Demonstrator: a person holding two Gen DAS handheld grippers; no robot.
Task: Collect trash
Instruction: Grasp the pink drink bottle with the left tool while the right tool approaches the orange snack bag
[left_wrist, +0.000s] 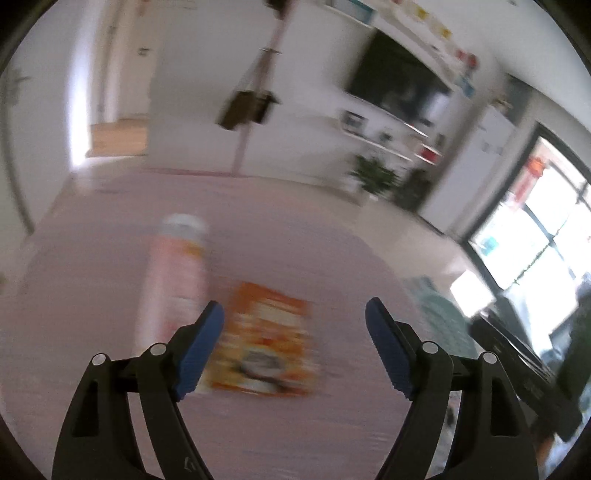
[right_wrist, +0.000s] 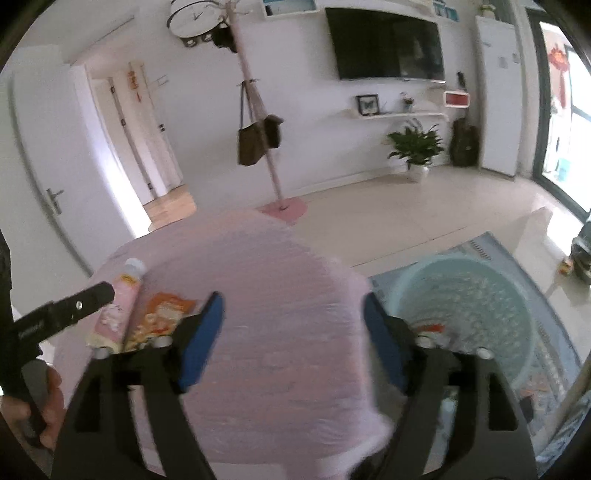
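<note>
An orange snack packet (left_wrist: 264, 341) lies flat on the pink tablecloth (left_wrist: 295, 229). A pink tube with a white cap (left_wrist: 177, 277) lies just left of it. My left gripper (left_wrist: 294, 314) is open and empty, hovering over the packet. In the right wrist view the packet (right_wrist: 159, 314) and the tube (right_wrist: 118, 306) lie at the table's left. My right gripper (right_wrist: 291, 306) is open and empty above the middle of the table (right_wrist: 277, 314). The left gripper's finger (right_wrist: 70, 306) shows at the far left, beside the tube.
A light blue basin (right_wrist: 480, 314) stands on a patterned rug (right_wrist: 554, 332) to the right of the table, with an orange scrap (right_wrist: 432, 328) at its near rim. A coat stand (right_wrist: 258, 122), a potted plant (right_wrist: 415, 146) and a wall TV (right_wrist: 384, 44) are beyond.
</note>
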